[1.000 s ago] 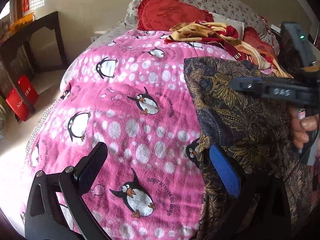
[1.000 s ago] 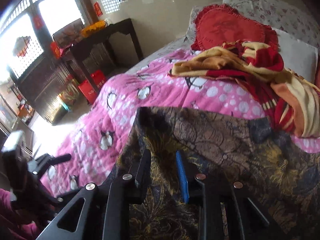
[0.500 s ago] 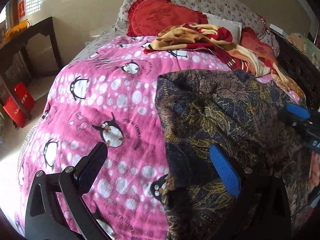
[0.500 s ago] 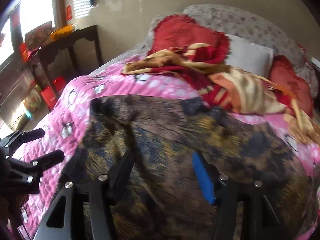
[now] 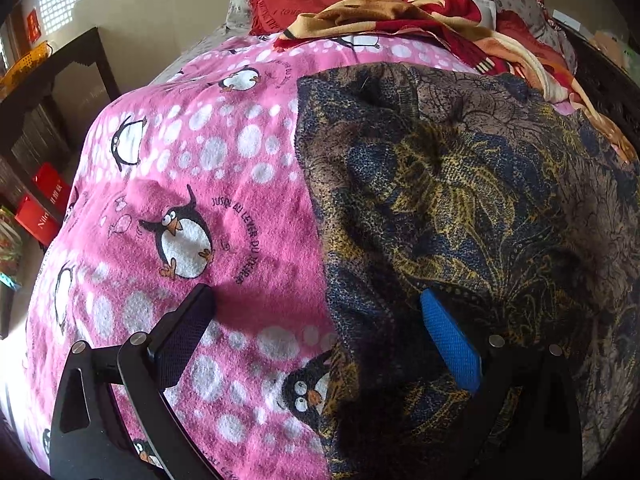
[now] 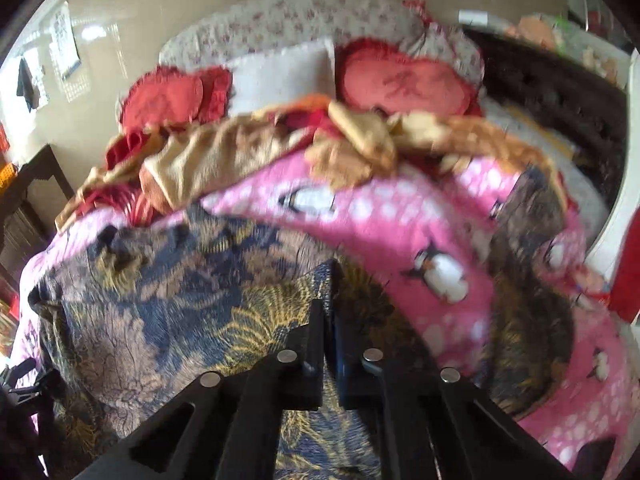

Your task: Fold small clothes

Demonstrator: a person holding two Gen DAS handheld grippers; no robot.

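A dark floral garment [image 5: 460, 200], brown, navy and gold, lies spread on a pink penguin blanket [image 5: 192, 184]. My left gripper [image 5: 316, 312] is open, low over the garment's left edge; its black finger is over the blanket and its blue finger is on the cloth. In the right wrist view my right gripper [image 6: 330, 312] is shut on a raised fold of the garment [image 6: 180, 280], near its right side.
A heap of red and yellow clothes [image 5: 420, 16] lies at the bed's far end before red cushions [image 6: 404, 84] and a white pillow [image 6: 280, 76]. A dark table [image 5: 60, 76] and red boxes [image 5: 44, 208] stand left of the bed. A dark headboard [image 6: 560, 100] is on the right.
My right gripper has closed on the garment's edge and swung right with it. My left gripper has dropped closer to the garment's left edge, still open.
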